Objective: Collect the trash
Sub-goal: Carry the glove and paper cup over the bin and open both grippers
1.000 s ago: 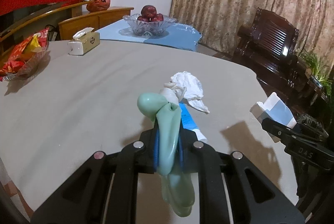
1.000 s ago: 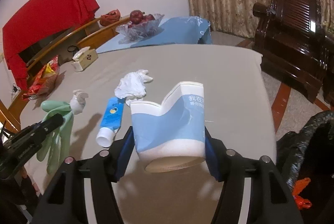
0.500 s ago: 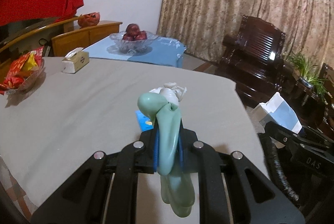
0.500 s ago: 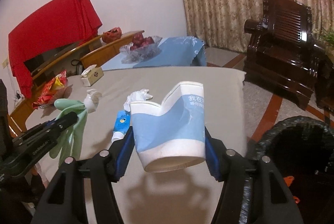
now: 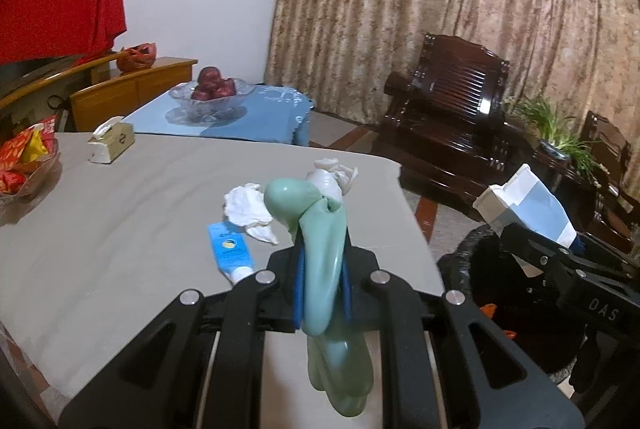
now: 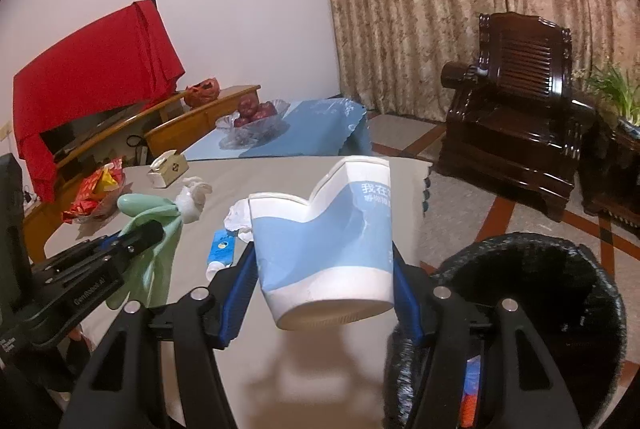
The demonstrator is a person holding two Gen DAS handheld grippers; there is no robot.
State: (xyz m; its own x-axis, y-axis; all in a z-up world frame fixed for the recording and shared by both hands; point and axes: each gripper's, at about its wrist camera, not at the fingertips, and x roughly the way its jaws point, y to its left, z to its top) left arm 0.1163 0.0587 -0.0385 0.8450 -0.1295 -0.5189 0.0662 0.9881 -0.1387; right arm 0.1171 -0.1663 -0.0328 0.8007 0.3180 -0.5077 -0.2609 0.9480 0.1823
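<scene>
The wide grey-clothed table lies mostly bare at its near and left stretches, giving open passage there. Toward its right middle, a crumpled white tissue and a blue-and-white tube lie just beside each other. At the far left edge stand a beige tissue box and a glass bowl of red snack packets. Off the table's right edge, the round black-bagged bin gapes open on the floor, its mouth unobstructed. Beyond it stands a dark carved wooden armchair.

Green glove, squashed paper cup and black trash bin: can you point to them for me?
green glove (image 5: 324, 249), left wrist view, on its middle between the pads.
paper cup (image 6: 320, 241), right wrist view, blue band.
trash bin (image 6: 532, 249), right wrist view, far rim.
</scene>
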